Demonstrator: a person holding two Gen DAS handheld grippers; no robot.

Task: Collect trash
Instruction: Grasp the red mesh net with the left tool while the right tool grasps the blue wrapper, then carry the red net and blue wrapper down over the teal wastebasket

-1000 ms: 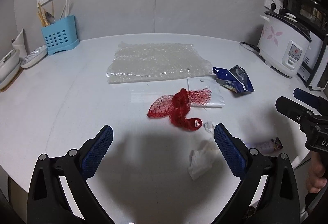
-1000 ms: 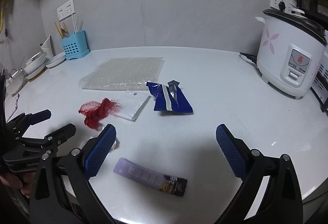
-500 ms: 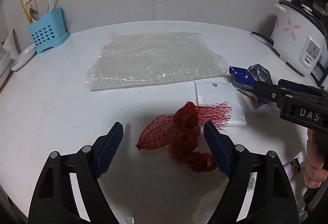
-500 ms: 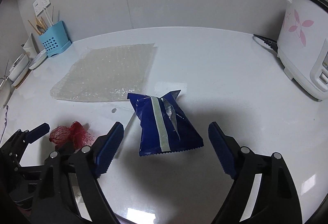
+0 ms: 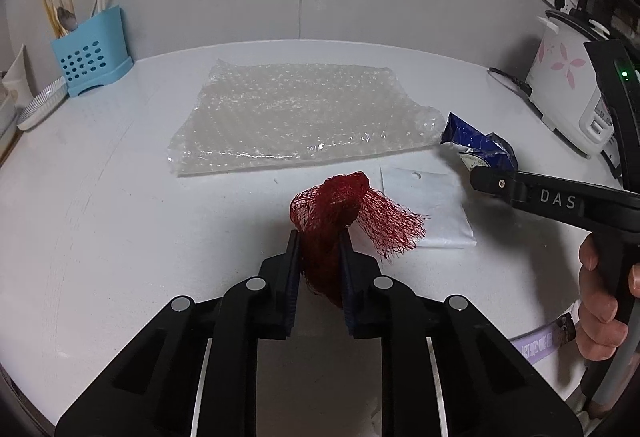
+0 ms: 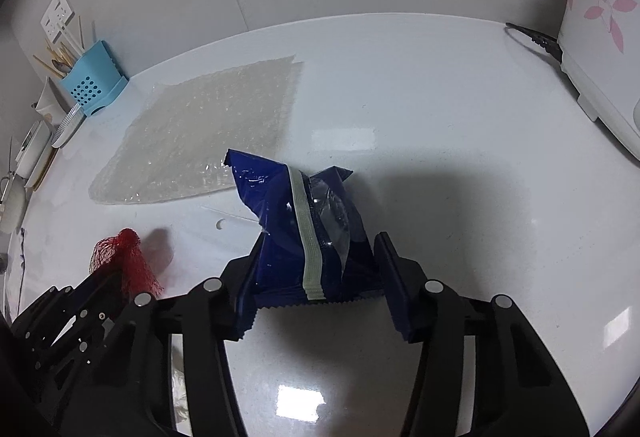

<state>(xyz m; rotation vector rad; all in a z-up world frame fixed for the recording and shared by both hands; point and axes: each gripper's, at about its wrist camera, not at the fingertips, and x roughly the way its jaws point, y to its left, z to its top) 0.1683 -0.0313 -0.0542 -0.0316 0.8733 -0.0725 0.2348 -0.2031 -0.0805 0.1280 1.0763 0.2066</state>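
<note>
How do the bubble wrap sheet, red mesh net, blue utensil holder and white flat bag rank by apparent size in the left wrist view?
1. bubble wrap sheet, clearly largest.
2. red mesh net, though it sits nearest the camera, shut in the left gripper.
3. white flat bag and blue utensil holder look alike; unranked.

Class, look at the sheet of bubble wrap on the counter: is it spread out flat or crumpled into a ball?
Spread flat. The bubble wrap lies open as one wide sheet on the counter, its near right corner slightly rumpled.
</note>
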